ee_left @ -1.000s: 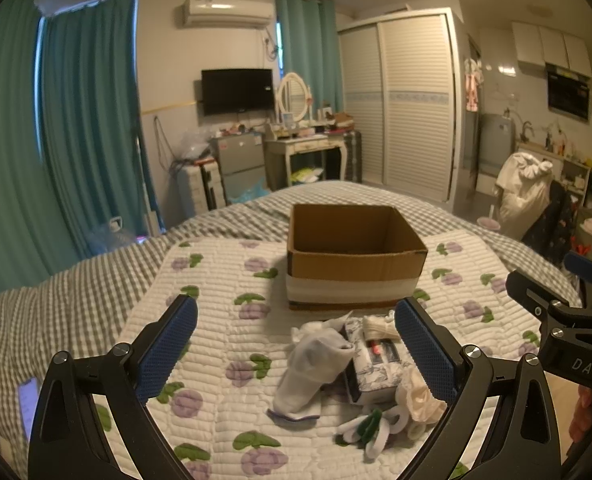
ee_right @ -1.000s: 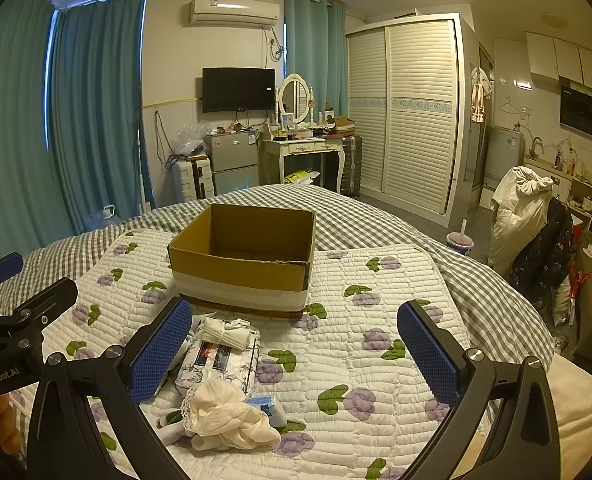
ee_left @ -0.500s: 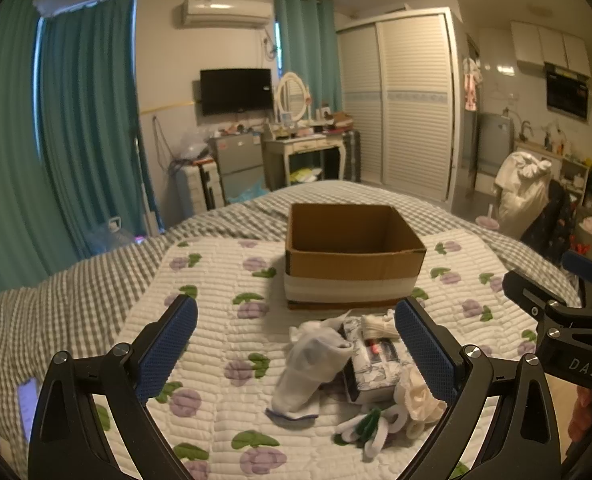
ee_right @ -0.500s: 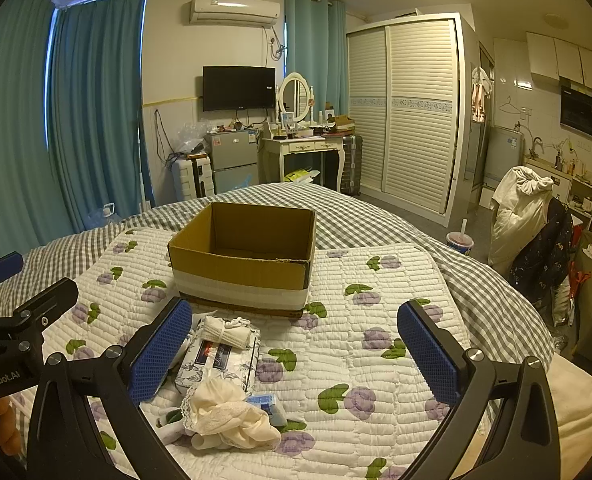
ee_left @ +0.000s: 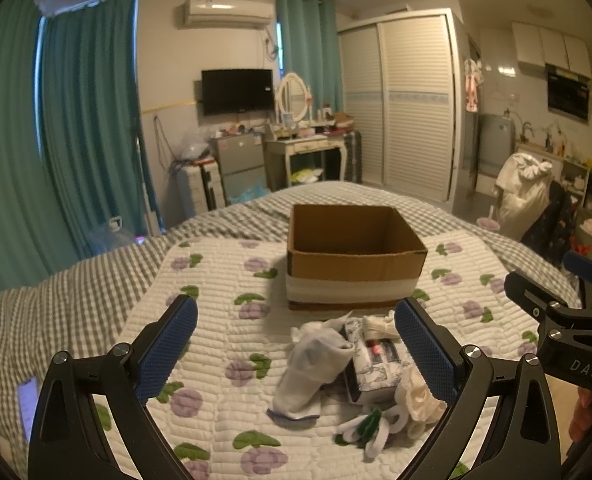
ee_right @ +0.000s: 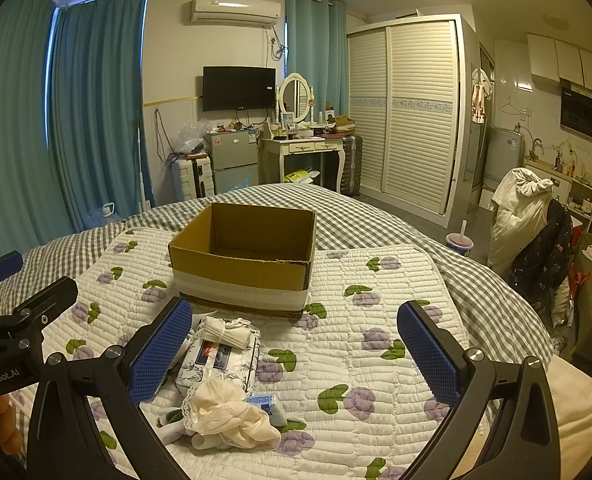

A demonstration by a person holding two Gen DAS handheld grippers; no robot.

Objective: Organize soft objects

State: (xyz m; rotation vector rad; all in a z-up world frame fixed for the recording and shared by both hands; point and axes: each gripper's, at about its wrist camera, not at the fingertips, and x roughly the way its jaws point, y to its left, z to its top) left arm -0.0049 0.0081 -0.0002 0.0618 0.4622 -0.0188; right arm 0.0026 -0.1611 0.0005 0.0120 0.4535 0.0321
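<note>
Both your grippers, left [ee_left: 296, 352] and right [ee_right: 295, 354], hang spread wide over the quilt [ee_right: 376, 300], pinching nothing. Take the cardboard box [ee_right: 251, 268] as your landmark: it sits open-topped on the quilt, and the soft pile lies just in front of it. That pile holds a white sock [ee_left: 312, 372], a tissue pack [ee_right: 219, 360], a rolled white cloth [ee_right: 225, 332] and cream lace fabric [ee_right: 227, 416].
</note>
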